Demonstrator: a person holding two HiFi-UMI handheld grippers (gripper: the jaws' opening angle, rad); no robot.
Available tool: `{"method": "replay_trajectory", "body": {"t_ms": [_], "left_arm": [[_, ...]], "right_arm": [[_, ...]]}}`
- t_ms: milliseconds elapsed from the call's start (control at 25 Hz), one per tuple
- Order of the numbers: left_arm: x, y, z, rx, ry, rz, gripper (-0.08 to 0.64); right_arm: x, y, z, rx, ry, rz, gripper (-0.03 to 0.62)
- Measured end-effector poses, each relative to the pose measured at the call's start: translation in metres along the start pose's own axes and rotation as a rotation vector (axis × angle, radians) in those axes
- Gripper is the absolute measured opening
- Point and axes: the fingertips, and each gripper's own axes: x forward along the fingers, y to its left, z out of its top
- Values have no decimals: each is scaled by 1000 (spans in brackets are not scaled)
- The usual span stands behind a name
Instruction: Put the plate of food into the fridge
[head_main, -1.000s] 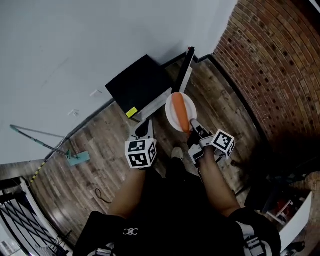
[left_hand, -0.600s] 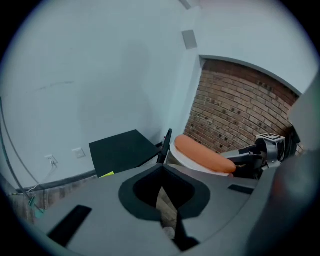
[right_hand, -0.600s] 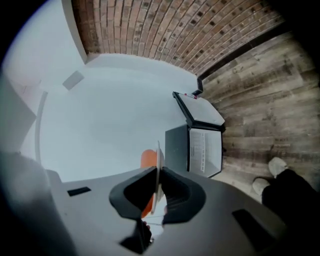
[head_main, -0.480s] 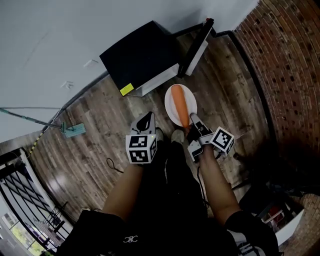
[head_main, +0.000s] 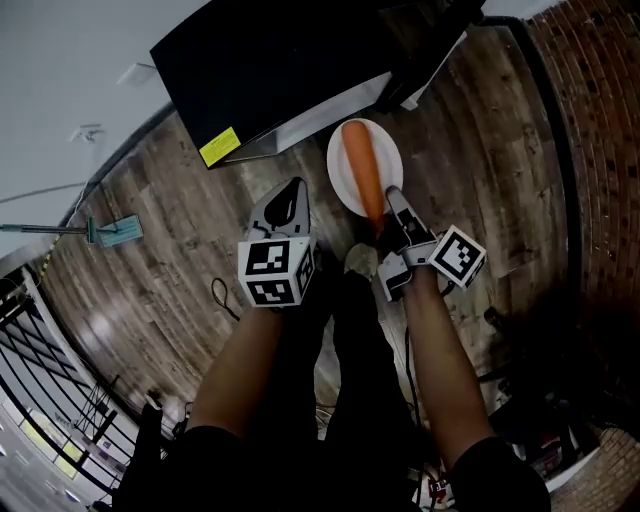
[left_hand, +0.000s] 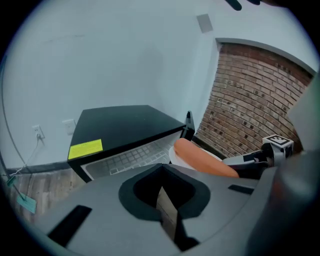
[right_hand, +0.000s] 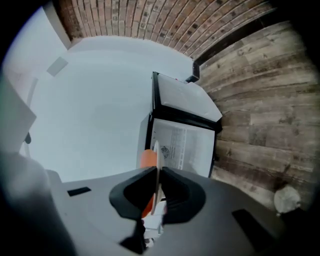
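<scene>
Right gripper (head_main: 395, 203) clamped on the near rim of the plate (head_main: 345, 160). Plate hangs level, just in front of the open fridge (head_main: 270, 70). Left gripper (head_main: 287, 200) closed on nothing. Judgement: plate rigid, light, breakable. The long orange food (head_main: 365, 175) lies loose and could roll, so rim grip must stay level.

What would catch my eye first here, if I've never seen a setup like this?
Most likely the long orange piece of food on a white plate, held by its rim in the right gripper at the middle of the head view. Just beyond it stands a black fridge with its door open. The left gripper hangs shut and empty beside the plate.
</scene>
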Motion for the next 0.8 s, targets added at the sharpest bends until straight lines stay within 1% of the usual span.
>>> {"method": "replay_trajectory", "body": {"t_ms": [200, 280, 360, 440, 560, 800], "left_arm": [[62, 24, -43, 1, -22, -7, -2], [81, 31, -52, 17, -39, -13, -2], [96, 38, -55, 36, -58, -19, -2], [106, 42, -55, 55, -75, -26, -2], [116, 45, -53, 77, -97, -36, -2], [120, 53, -58, 73, -101, -34, -2]], "right_arm": [[90, -51, -9, 12, 0, 55, 43], [124, -61, -11, 41, -8, 114, 43], [157, -70, -9, 71, -17, 148, 43], [185, -76, -6, 82, -23, 156, 43], [221, -78, 2, 58, -24, 160, 43], [276, -73, 7, -2, -36, 165, 43]]}}
